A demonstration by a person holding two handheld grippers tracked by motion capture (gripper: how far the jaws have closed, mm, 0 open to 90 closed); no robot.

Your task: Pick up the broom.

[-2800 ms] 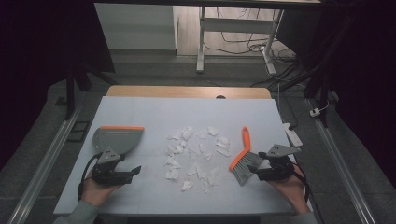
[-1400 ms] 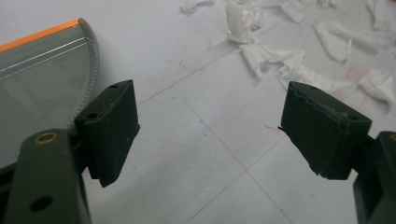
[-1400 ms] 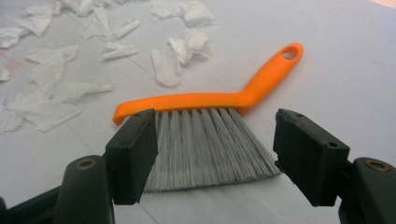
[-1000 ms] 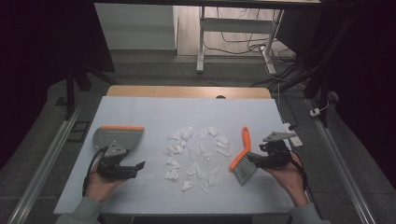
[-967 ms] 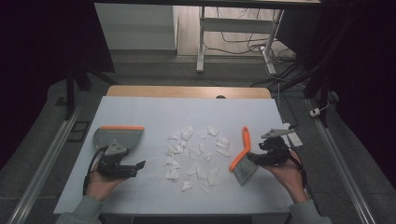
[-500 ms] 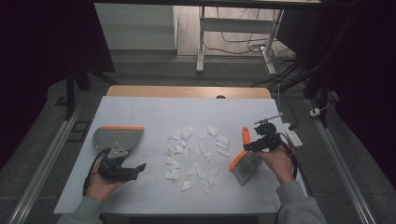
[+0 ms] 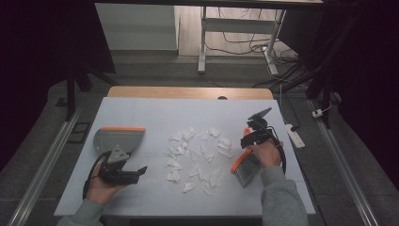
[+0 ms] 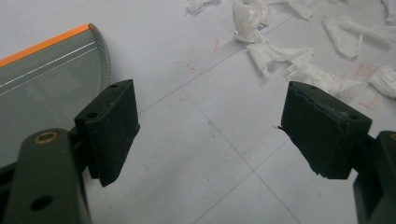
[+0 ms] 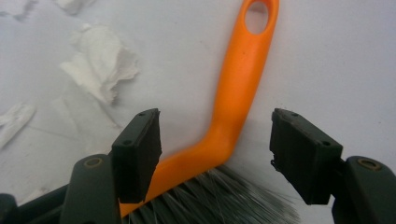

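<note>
My right gripper (image 9: 215, 154) hovers over brush (image 9: 236, 93), jaws wide, straddling orange handle at bend, not clamped. Bristles cut off at frame bottom. My left gripper (image 8: 208, 130) rests low near dustpan (image 8: 46, 79), jaws wide, empty. Paper scraps (image 7: 197, 153) mid-table; bare table (image 7: 155, 113) beyond.

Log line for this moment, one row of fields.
right hand-held gripper: open, straddling brush handle | left hand-held gripper: open, beside dustpan | paper scraps: unswept
</note>
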